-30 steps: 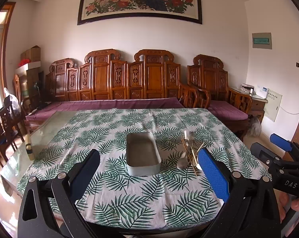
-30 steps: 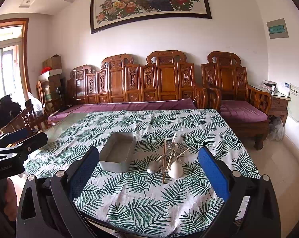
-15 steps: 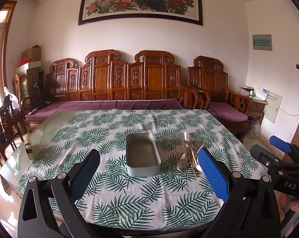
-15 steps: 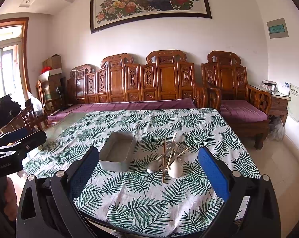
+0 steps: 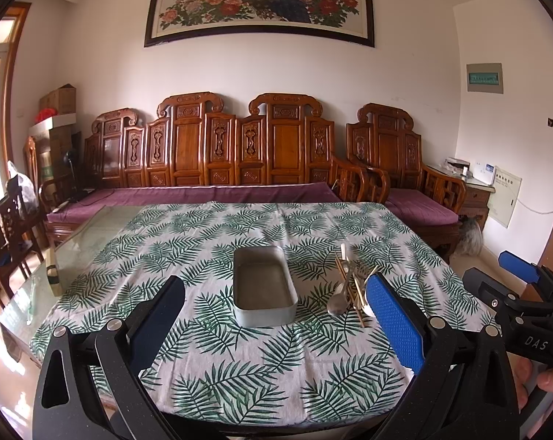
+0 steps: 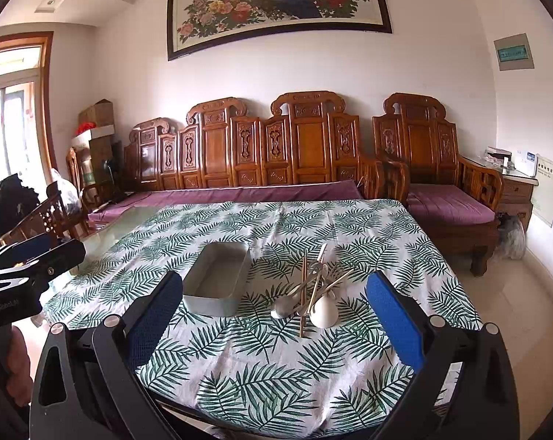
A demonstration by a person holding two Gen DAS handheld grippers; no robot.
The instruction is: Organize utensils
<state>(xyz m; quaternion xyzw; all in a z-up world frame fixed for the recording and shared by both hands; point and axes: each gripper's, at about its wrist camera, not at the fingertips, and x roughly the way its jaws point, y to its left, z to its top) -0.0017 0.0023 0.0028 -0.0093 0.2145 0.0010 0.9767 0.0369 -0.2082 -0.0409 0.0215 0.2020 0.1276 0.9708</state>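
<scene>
the left claw [image 5: 276,315] hung wide open, well short of the near edge of the worktop [image 5: 239,385], blue pads far apart, nothing between them and nothing touched. through that gap sat the tin [image 5: 263,286], a grey oblong box, open-topped and bare inside, lying lengthwise on the leaf-print cloth [image 5: 210,242]. the right-hand pad [image 5: 395,324] of this claw partly hid the utensils [image 5: 349,286] from this side.

over to the right claw [image 6: 272,315], and it was the same story: spread wide, holding nothing, hovering off the near edge with both pads clear of the cloth. between its pads lay the pile, just to the right of the tin but not touching it. a metal spoon [image 6: 283,308] rested bowl toward the camera, a white spoon [image 6: 324,313] sat bowl-down just beside it, and several chopsticks [image 6: 303,293] crossed over and among them in a loose tangle. the white spoon's handle pointed away toward the far side.

each claw showed up at the edge of the other's view, the right one off to the right side of the worktop, the left one off to the left, each with a hand [image 6: 8,363] on the grip below.

behind the worktop stood a carved wooden sofa [image 5: 221,154] with a purple cushion, and a peacock painting [image 6: 276,3] hung on the wall above.
</scene>
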